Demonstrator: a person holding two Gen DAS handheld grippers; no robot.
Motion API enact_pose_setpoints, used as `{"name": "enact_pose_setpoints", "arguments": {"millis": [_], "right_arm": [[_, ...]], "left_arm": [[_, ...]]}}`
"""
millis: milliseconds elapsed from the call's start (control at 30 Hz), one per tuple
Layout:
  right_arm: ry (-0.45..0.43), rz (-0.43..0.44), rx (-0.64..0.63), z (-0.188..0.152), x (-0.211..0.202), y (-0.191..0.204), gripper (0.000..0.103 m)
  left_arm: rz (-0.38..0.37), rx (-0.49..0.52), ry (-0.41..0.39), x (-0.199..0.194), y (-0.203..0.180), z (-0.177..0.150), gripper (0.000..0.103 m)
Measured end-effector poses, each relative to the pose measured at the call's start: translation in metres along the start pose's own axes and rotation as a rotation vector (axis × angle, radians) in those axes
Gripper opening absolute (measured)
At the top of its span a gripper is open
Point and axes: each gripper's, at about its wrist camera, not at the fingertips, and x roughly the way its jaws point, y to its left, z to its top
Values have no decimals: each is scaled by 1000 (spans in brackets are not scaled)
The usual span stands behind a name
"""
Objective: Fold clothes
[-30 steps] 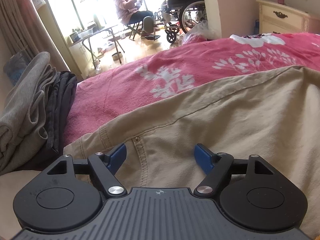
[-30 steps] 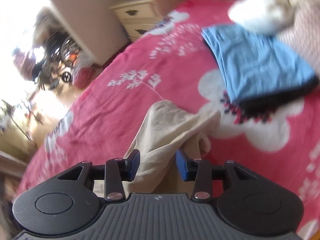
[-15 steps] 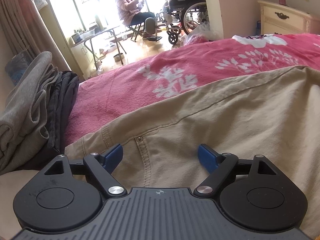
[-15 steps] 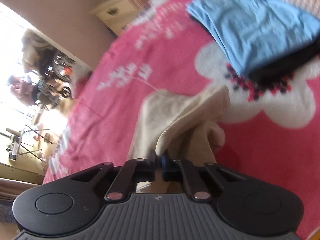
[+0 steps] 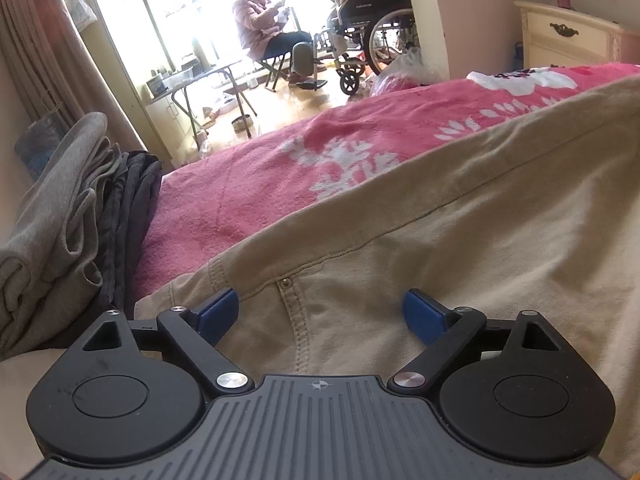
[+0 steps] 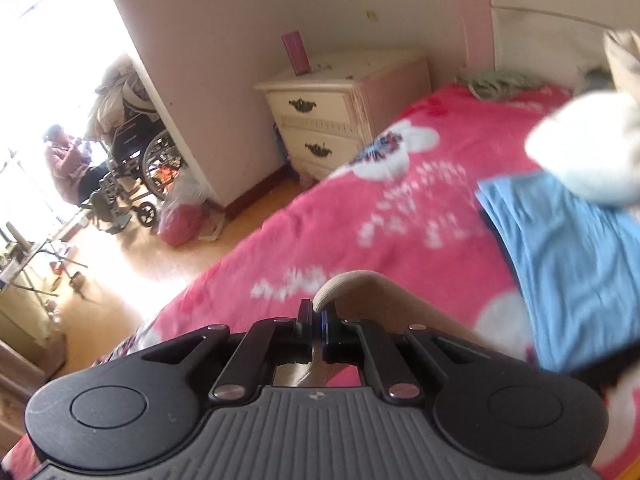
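Beige trousers (image 5: 420, 240) lie spread over the pink flowered blanket (image 5: 260, 184), filling the right and middle of the left wrist view. My left gripper (image 5: 320, 312) hovers over their waistband near a rivet; its jaws are opening wide and the blue pads (image 5: 218, 312) press on nothing. In the right wrist view my right gripper (image 6: 317, 322) is shut on a fold of the trousers' beige cloth (image 6: 360, 292), which arches up from the jaws above the blanket (image 6: 340, 220). How much of the cloth hangs below is hidden.
A pile of grey and dark folded clothes (image 5: 68, 232) lies at the left. A folded blue garment (image 6: 568, 260) and a white bundle (image 6: 588, 152) rest at the right. A cream bedside cabinet (image 6: 332, 120) stands by the wall. A seated person (image 5: 264, 28) and wheelchair (image 5: 368, 36) are beyond.
My right gripper closed on the beige trouser cloth and carried it left and upward, tilting the view toward the cabinet. My left gripper's jaws spread wider while staying put.
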Motion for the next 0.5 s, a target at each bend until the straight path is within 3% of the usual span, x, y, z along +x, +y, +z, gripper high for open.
{"name": "enact_pose_setpoints", "arguments": {"millis": [300,500], "right_arm": [[3,-79,-52,15,94,47,3],[59,-111,-98,0,147,63,5]], "left_arm": [[5,7,10,3,2,2,97],[21,21,5,3,-2,1,98]]}}
